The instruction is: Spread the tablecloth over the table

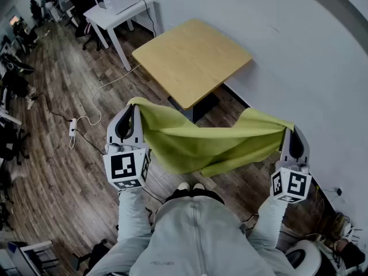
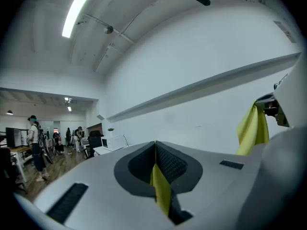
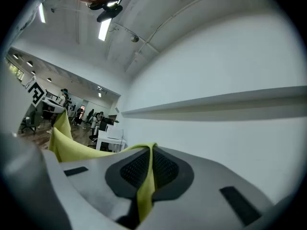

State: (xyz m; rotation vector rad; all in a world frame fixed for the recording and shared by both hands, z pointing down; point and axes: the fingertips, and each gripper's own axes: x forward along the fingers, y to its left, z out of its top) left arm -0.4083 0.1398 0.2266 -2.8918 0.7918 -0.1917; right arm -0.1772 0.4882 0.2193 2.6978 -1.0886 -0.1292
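Note:
A yellow-green tablecloth [image 1: 207,142] hangs in a sagging swag between my two grippers, in front of the person's body. My left gripper [image 1: 131,109] is shut on one of its corners, and a strip of the cloth [image 2: 160,188] shows pinched between the jaws. My right gripper [image 1: 290,134] is shut on the opposite corner, where the cloth [image 3: 144,186] runs between the dark pads. The small wooden table [image 1: 192,59] stands against the white wall just beyond the cloth, its top bare.
A white desk [image 1: 118,16] with a printer stands to the table's left. A white cable and power strip [image 1: 73,128] lie on the wooden floor at left. Office chairs and desks fill the far left. A white wall [image 1: 299,56] runs along the right.

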